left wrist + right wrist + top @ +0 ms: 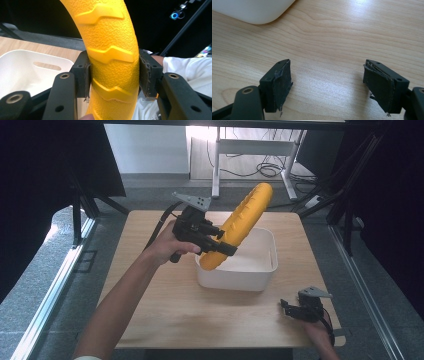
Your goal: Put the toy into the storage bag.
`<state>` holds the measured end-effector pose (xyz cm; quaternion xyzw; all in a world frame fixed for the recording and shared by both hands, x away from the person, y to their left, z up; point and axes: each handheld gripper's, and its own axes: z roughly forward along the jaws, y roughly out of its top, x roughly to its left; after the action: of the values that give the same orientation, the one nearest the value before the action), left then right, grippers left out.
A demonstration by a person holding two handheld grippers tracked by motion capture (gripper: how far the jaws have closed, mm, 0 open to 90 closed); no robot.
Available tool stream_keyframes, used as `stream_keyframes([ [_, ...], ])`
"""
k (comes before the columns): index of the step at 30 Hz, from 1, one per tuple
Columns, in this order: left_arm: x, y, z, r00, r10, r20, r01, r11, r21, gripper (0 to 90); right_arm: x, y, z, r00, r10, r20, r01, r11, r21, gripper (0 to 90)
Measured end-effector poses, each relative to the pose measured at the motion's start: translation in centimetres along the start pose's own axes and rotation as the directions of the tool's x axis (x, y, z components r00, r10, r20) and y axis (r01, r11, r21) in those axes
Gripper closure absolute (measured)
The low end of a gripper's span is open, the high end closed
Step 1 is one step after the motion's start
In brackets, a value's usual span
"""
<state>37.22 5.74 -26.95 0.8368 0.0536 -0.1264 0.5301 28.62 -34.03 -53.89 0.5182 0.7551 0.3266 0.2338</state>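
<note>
Left tongs (218, 240) clamp our yellow foam piece (240, 222) over the white bin (260, 280); right tongs (328, 82) rest open; lowering seems next.

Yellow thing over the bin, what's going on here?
A person holds a claw in each hand at a wooden table. The left claw is shut on a long yellow ridged object, holding it tilted, its lower end at the white bin and its upper end raised beyond the far rim. The right claw is open and idle near the table's front right corner, gripping nothing.
</note>
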Motion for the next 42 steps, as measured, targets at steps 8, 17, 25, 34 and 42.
stream_keyframes([
  [8, 0.4, 0.2, -0.2, 0.9998, 0.017, 0.002, -0.017, 0.9992, 0.036, 51.0, 0.2, -0.3, -0.3, 0.9998, 0.016, 0.012, -0.016, 1.0, 0.002, 22.9],
  [17, 0.8, 0.2, 0.2, 0.9994, 0.032, 0.011, -0.032, 0.9962, 0.081, 51.0, 0.1, -0.9, -1.2, 0.9993, 0.026, 0.025, -0.026, 0.999, -0.019, 22.8],
  [25, 1.0, 0.5, 0.5, 0.9985, 0.032, 0.045, -0.037, 0.9936, 0.107, 50.9, -0.2, -1.1, -1.3, 0.9989, 0.037, 0.03, -0.037, 0.999, -0.016, 22.8],
  [34, 1.9, 0.1, 1.3, 0.998, 0.025, 0.058, -0.033, 0.9898, 0.138, 51.0, -0.1, -1.1, -1.1, 0.9992, 0.028, 0.028, -0.028, 1.0, -0.011, 22.8],
  [42, 3.0, -0.3, 3.0, 1.0, 0.007, 0.004, -0.007, 0.9831, 0.183, 51.3, 0.0, -1.1, -1.2, 0.9994, 0.027, 0.024, -0.027, 1.0, -0.012, 22.8],
])
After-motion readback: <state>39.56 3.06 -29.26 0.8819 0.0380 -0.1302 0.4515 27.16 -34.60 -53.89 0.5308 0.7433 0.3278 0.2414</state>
